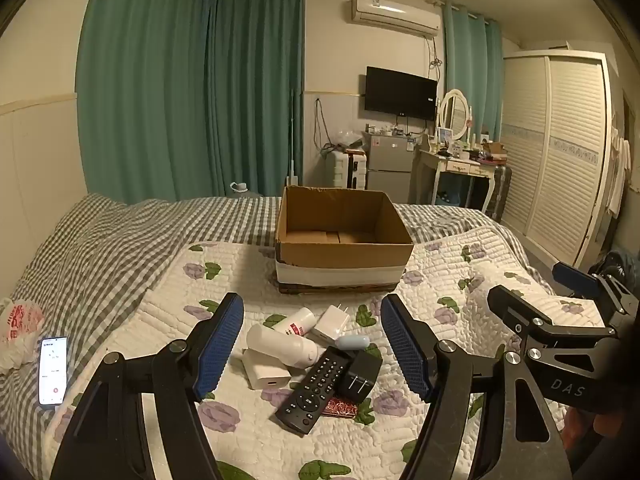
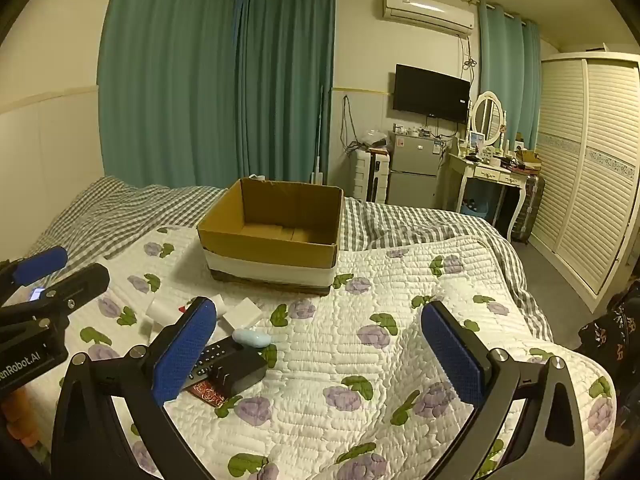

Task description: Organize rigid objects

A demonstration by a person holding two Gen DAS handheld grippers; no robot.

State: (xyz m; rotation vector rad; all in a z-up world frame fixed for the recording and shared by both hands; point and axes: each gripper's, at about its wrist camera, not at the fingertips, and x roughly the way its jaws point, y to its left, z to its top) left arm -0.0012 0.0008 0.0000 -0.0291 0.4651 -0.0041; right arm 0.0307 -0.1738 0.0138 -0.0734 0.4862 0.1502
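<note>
Both grippers hover low over the bed, side by side, fingers pointing fwd toward the far wall. Left gripper (image 1: 312, 344) has its jaws spread wide w/ nothing between the blue pads; it sits right above the pile of small items. Right gripper (image 2: 320, 352) is also spread wide, holding nothing, over bare quilt (image 2: 400, 300) just to the right of the pile. Pile lies on the floral quilt, near the front edge, well short of the cardboard box (image 1: 344, 228), which stands open further back on the bed, approx centre. Count of items in the pile: 2 white bottles (image 1: 280, 344) lying on their sides, one crossing over the other; 2 white chargers, one w/ prongs up (image 1: 332, 322) and one flat block (image 1: 266, 372) w/ a port facing fwd; 1 black charger (image 1: 362, 374) w/ prongs showing; 1 black remote (image 1: 314, 388) angled, its top end propped on the pile; 1 pale blue oval case (image 1: 352, 341) touching the remote's top end; 1 small red patterned box (image 1: 340, 408) tucked under the remote and black charger. Off to the left on the checked sheet: 1 phone (image 1: 54, 370), screen lit, beside 1 white-and-red plastic bag (image 1: 18, 324). The open box shows only bare cardboard inside.
</note>
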